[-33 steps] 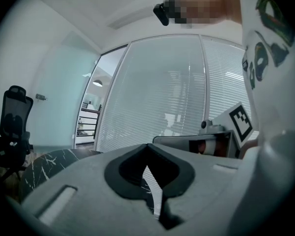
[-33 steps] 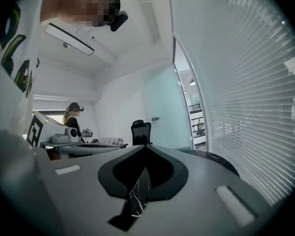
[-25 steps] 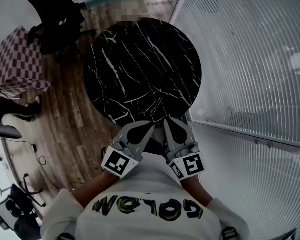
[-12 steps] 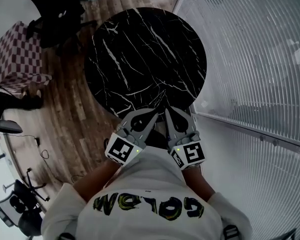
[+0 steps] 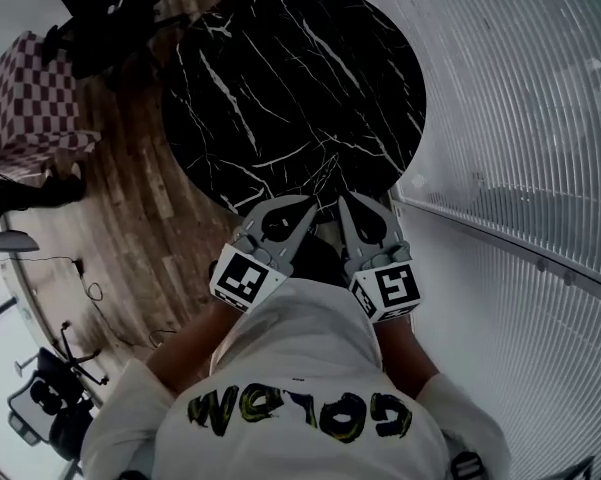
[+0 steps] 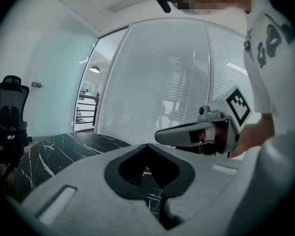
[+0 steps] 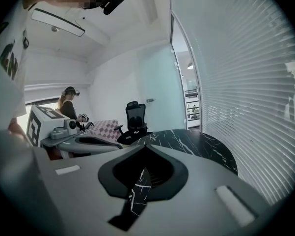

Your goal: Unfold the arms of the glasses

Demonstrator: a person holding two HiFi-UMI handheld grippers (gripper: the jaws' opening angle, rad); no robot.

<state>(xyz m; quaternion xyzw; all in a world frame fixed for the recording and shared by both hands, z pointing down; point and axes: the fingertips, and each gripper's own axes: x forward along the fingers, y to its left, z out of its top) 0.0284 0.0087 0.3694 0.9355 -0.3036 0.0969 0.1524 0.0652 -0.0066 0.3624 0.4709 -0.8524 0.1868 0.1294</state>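
A: How do the grippers stand?

B: Side by side at the near edge of the round black table point(image 5: 280, 88), just in front of the person's white shirt point(image 5: 300, 388); the left gripper point(image 5: 302, 211) and the right gripper point(image 5: 348, 203) are near each other but apart, tips pointing toward the far side.

A: And the fingers?

B: Pressed together on both; in each gripper's own view the tips meet in a closed point, with nothing pinched; only the veined tabletop shows through the dark opening behind them.

A: Where are the glasses?

B: I cannot tell; no view shows them; the part of the tabletop in sight shows only its white veins.

A: What else is around?

B: White blinds point(image 5: 520, 98) run along the right; a wooden floor point(image 5: 120, 218) lies on the left, with a checked box point(image 5: 30, 98) at the far left; a black office chair point(image 7: 133, 117) stands beyond the table, and a second person point(image 7: 67, 104) stands farther off, near the checked box.
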